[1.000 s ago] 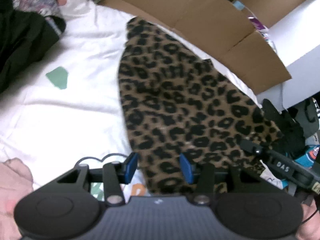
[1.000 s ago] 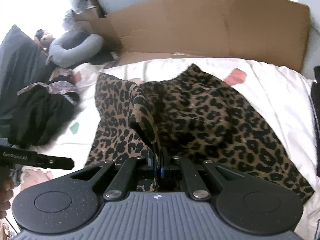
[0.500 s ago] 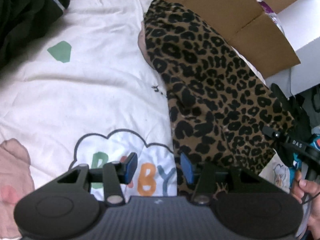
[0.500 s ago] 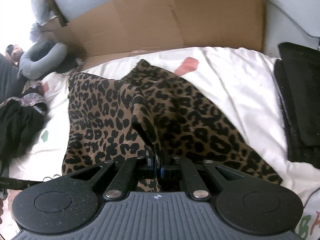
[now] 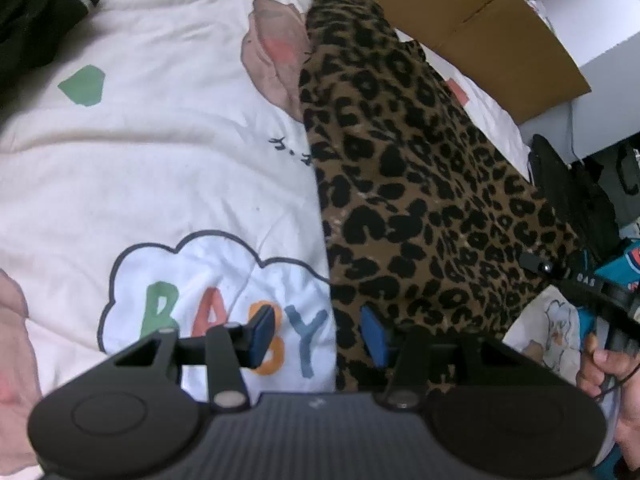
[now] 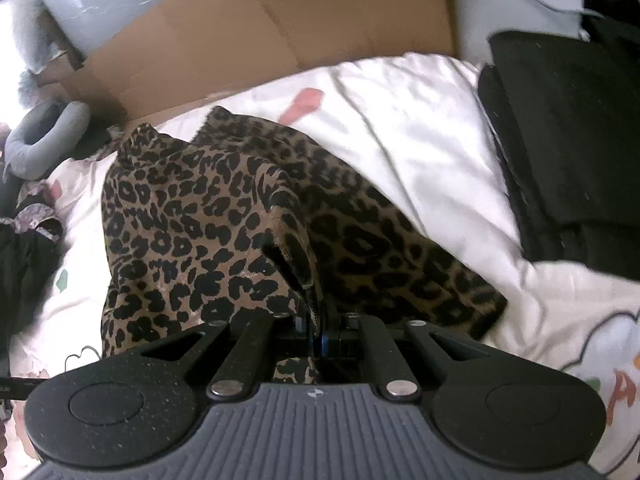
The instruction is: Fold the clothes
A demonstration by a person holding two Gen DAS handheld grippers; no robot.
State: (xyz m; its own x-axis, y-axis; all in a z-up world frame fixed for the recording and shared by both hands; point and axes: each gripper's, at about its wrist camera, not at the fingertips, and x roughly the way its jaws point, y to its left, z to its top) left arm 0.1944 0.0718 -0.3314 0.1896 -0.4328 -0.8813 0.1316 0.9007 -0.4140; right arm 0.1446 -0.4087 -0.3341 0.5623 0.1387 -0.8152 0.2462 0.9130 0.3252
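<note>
A leopard-print garment (image 5: 420,184) lies on a white printed bedsheet (image 5: 160,168), stretched from the cardboard at the back to the near right. My left gripper (image 5: 318,334) stands open at the garment's near left edge, with its blue pads (image 5: 262,332) apart and nothing between them. In the right wrist view the same garment (image 6: 192,232) is bunched into a raised fold. My right gripper (image 6: 316,334) is shut on that fold's edge and pulls it up from the sheet (image 6: 432,152).
Flattened cardboard (image 6: 280,40) lines the far side of the bed. Dark clothes (image 5: 36,24) are piled at the far left and a black folded item (image 6: 568,160) lies at the right. A grey neck pillow (image 6: 44,136) rests at the back. A hand (image 5: 624,384) holds the other gripper.
The right gripper has dragged the held garment rightward across the sheet, uncovering the BABY print. The left gripper stays open and now sits over bare sheet at the garment's edge.
</note>
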